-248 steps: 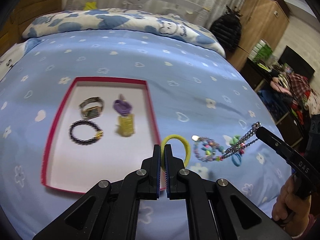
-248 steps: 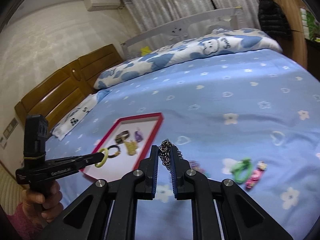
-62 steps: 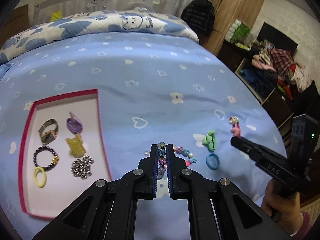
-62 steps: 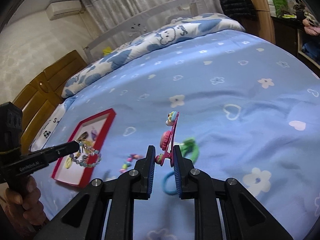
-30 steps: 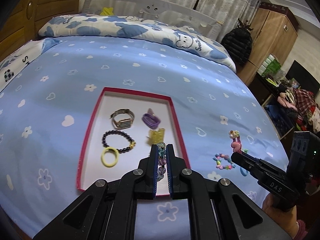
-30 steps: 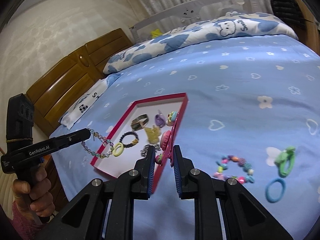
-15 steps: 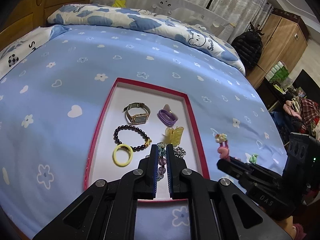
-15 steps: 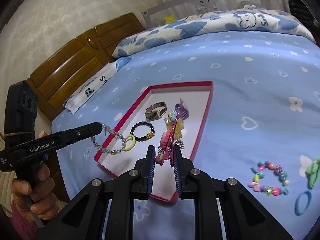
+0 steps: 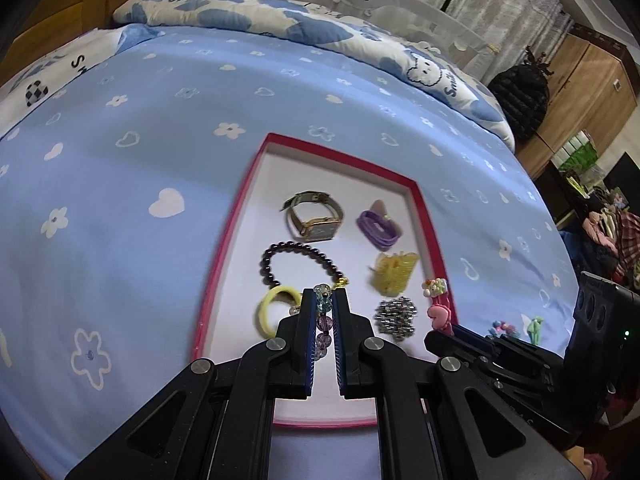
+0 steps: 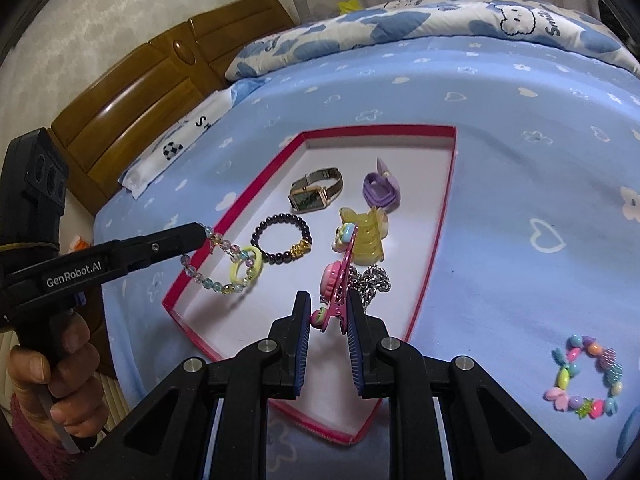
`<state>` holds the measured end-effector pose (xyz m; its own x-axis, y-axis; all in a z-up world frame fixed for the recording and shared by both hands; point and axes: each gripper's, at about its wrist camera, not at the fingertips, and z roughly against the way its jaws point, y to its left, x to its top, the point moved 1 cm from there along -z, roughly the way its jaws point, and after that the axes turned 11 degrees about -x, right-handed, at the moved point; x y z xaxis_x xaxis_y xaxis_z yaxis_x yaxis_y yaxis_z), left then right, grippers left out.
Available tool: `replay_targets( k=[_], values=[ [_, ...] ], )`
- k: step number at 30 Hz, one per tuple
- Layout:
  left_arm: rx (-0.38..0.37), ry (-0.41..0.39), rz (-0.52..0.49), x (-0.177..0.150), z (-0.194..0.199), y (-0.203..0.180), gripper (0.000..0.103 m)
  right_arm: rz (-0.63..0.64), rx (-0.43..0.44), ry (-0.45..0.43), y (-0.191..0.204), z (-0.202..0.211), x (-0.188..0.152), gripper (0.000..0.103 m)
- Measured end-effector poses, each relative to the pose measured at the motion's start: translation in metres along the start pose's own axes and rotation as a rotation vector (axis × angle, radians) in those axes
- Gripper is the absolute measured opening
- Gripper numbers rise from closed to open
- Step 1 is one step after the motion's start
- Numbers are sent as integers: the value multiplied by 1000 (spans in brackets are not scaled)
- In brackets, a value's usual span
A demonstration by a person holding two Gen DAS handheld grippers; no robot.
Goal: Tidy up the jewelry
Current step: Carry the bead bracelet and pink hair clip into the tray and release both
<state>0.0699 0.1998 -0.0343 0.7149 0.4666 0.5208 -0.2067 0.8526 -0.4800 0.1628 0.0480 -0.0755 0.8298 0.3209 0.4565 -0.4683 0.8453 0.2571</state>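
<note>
A red-rimmed white tray [image 9: 240,216] [image 10: 444,216] lies on the blue bed. In it are a watch [image 9: 314,220], a purple hair tie [image 9: 378,230], a dark bead bracelet [image 9: 296,262], a yellow claw clip [image 9: 394,272], a yellow hair ring [image 9: 274,312] and a silver chain [image 9: 396,316]. My left gripper [image 9: 323,308] [image 10: 202,232] is shut on a clear pastel bead bracelet [image 10: 218,264] that hangs over the tray's near left corner. My right gripper [image 10: 328,308] [image 9: 444,330] is shut on a pink hair clip [image 10: 338,276] above the tray's near side.
A colourful bead bracelet [image 10: 582,374] and a blue hair ring [image 10: 630,428] lie on the sheet right of the tray. A green hair tie [image 9: 534,326] lies there too. A wooden headboard [image 10: 160,80], pillows and a wardrobe [image 9: 588,88] border the bed.
Both grippers have moved closer over the tray with their items still held. The pink clip now hangs over the tray's near side, and the bead bracelet hangs lower beside the yellow ring.
</note>
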Motion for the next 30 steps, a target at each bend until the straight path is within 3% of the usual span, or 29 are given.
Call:
replay_targets(
  k=[21, 30],
  values=[
    [103, 72, 70, -6, -42, 38, 7, 66, -42, 64, 10, -25, -2, 18],
    [111, 68, 59, -6, -41, 36, 19, 66, -47, 66, 10, -24, -2, 18]
  ],
)
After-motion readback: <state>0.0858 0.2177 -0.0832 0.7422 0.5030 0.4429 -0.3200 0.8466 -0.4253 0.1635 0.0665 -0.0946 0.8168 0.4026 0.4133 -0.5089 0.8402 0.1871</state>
